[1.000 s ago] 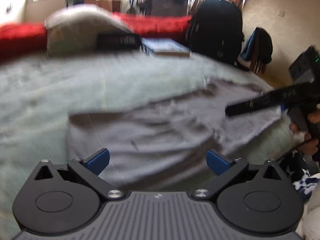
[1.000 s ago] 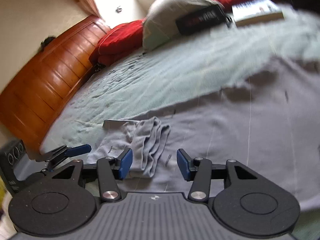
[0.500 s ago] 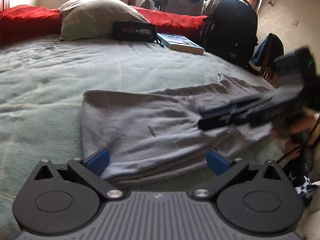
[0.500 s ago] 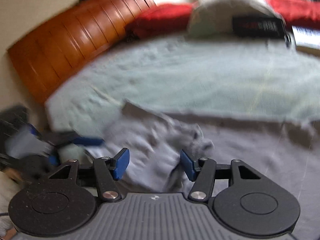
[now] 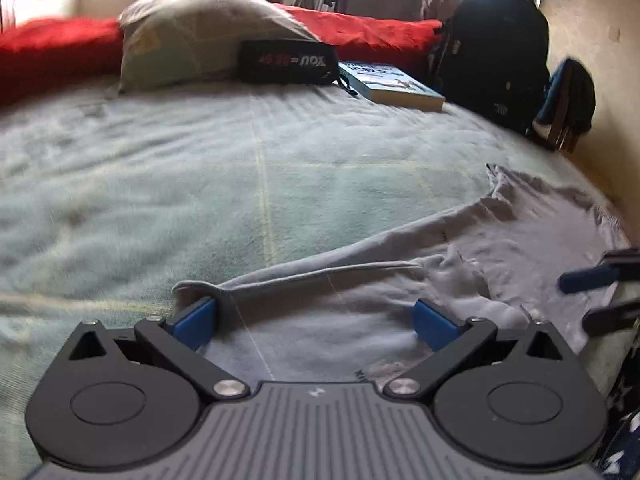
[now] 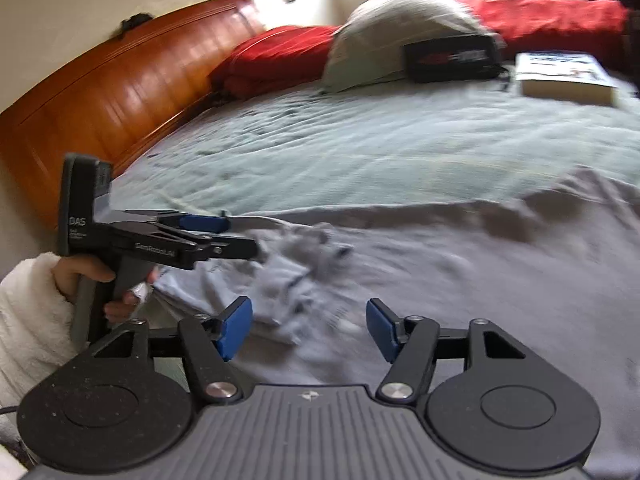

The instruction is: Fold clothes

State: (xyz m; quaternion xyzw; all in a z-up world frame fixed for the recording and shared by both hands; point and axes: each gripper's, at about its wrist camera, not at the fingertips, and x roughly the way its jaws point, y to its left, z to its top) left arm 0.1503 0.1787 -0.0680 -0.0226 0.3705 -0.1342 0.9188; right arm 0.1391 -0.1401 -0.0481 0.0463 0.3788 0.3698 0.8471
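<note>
Garment (image 5: 400,280) near bed edge, blanket (image 5: 280,168) bare beyond

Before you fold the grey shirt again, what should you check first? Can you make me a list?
1. Left hand-held gripper open wide over the grey shirt: ok.
2. Right hand-held gripper has just been opening, pads not pressing cloth: ok.
3. Shirt lying flat: not ok, it is bunched near the left gripper's fingers.
4. Book and black pouch away from the shirt: ok.
5. Shirt edges lined up: cannot tell, too blurred.
</note>
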